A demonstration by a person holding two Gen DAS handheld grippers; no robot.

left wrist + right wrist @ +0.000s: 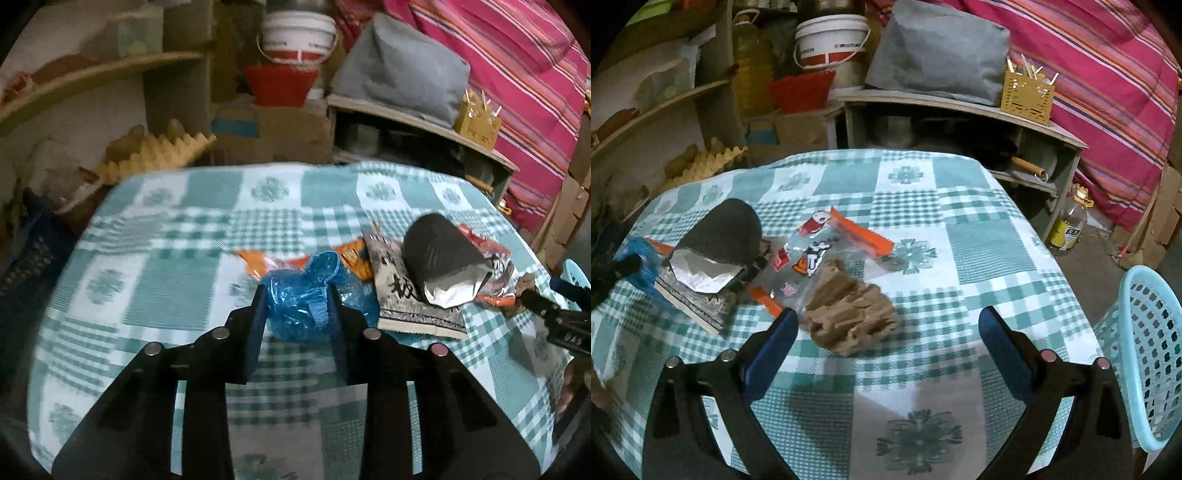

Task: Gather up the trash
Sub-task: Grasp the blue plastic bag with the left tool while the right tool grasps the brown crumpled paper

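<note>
Left wrist view: the left tool (297, 295) is clenched on a crumpled blue plastic bag (295, 299) just above the table (147, 280), and a firm grip is best kept until it is carried right to the blue basket (1145, 354). The right tool (888, 321) is released near the brown crumpled paper (849, 317); the basket's inside is cut off, and motion blur obscures the wrappers' print.

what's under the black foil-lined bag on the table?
The black bag lies on a printed grey packet, which rests on the checked cloth. Orange wrapper edges show beside it. Whatever sits directly beneath the bag's middle is covered.
</note>
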